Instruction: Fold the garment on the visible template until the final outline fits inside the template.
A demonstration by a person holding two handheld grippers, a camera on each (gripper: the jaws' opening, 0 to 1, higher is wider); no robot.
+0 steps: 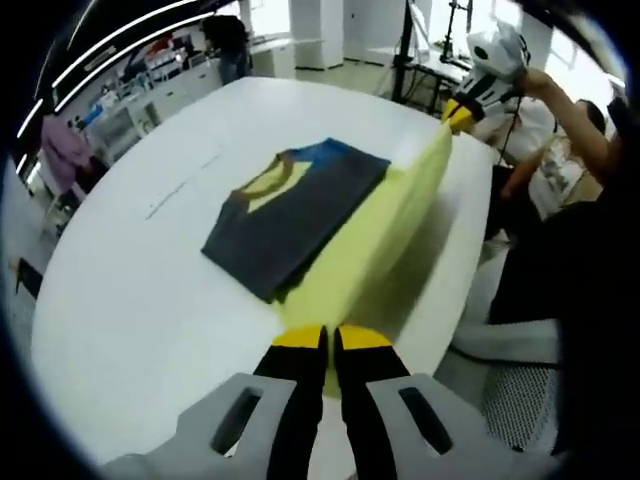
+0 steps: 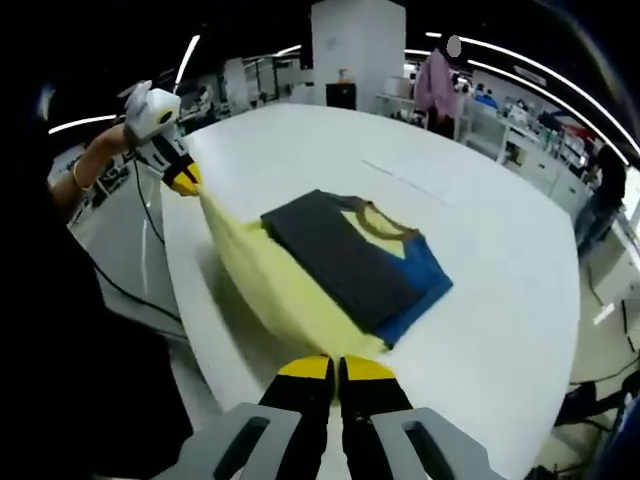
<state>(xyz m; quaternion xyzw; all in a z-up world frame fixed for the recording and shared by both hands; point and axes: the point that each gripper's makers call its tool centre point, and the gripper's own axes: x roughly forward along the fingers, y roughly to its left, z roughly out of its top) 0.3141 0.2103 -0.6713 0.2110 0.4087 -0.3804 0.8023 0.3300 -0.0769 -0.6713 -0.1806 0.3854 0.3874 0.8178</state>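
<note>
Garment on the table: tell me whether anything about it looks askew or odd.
The garment is only half flat. Its dark, blue and yellow folded part lies on the white table, while the pale yellow portion is lifted and stretched taut between the left tool and right tool, both shut on it.

This looks like a lab or open workshop hall. A large white table (image 2: 500,270) stands amid rows of cluttered workbenches (image 2: 520,130), white pillars (image 2: 357,50), ceiling strip lights (image 2: 530,65), floor cables (image 2: 140,290) and equipment stands (image 1: 405,50).
</note>
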